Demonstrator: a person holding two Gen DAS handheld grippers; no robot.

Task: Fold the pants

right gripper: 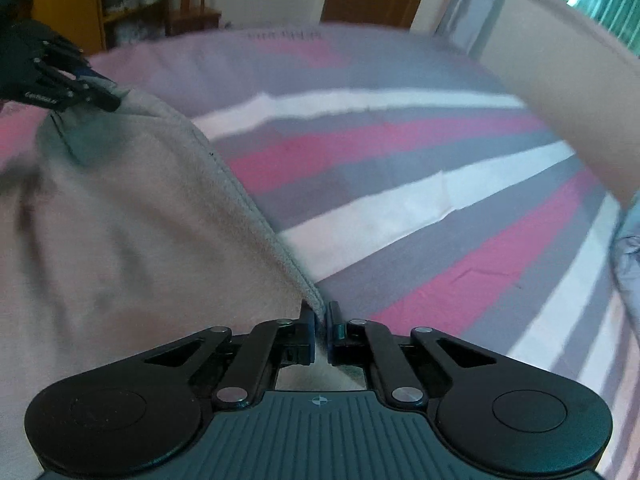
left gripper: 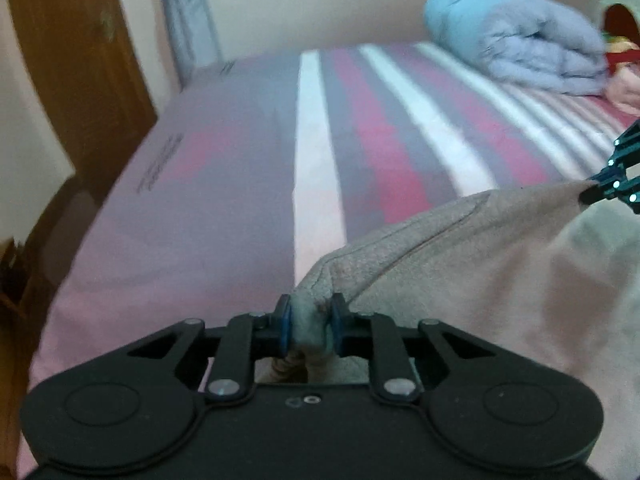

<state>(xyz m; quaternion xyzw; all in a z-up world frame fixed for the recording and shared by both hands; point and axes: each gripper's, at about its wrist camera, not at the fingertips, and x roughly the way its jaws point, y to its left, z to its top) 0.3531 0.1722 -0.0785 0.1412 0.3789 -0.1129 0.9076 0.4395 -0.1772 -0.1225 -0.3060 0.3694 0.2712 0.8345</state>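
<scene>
The grey-beige pants (left gripper: 480,264) hang stretched between both grippers above the striped bed (left gripper: 224,168). My left gripper (left gripper: 310,322) is shut on a bunched corner of the pants' edge. My right gripper (right gripper: 320,322) is shut on the other corner of the same hemmed edge; it shows at the right edge of the left wrist view (left gripper: 596,192). In the right wrist view the pants (right gripper: 120,216) fill the left half, and the left gripper (right gripper: 100,98) pinches their far corner at upper left.
The bed sheet (right gripper: 420,184) has pink, grey and white stripes. A rolled blue-grey duvet (left gripper: 520,40) lies at the bed's far right. A wooden door (left gripper: 72,60) stands left of the bed. A padded headboard or wall (right gripper: 560,80) runs along the bed's far side.
</scene>
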